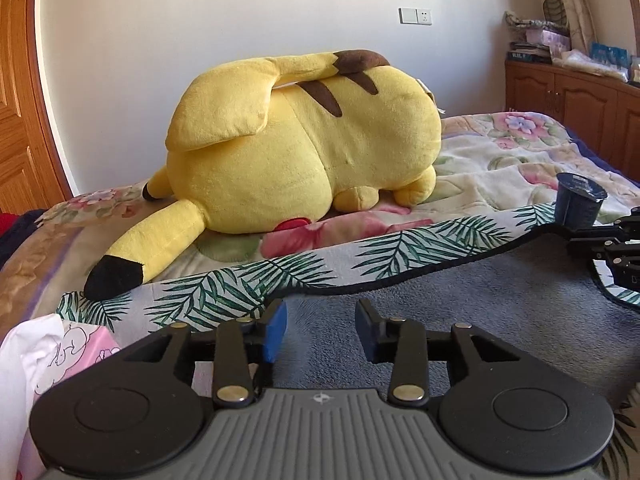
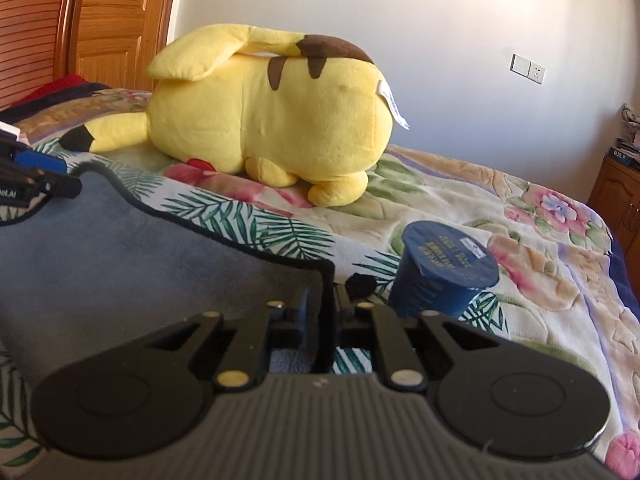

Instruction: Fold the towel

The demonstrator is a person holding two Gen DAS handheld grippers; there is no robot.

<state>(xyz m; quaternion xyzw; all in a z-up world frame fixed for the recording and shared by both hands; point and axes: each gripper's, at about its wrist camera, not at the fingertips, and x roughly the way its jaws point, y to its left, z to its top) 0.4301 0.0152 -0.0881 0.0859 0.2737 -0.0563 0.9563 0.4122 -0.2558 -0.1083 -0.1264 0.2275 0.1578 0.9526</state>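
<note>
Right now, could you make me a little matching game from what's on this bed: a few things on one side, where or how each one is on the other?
Things:
1. towel
2. plush toy
3. blue cup
4. left gripper

States:
A. fingers apart, nothing between them
B. lying face down near the wall
C. standing by the towel's corner
D. folded over, grey side up, corner pinched by the right gripper

Pairs: 1-D, 2-B, 3-C, 4-A
</note>
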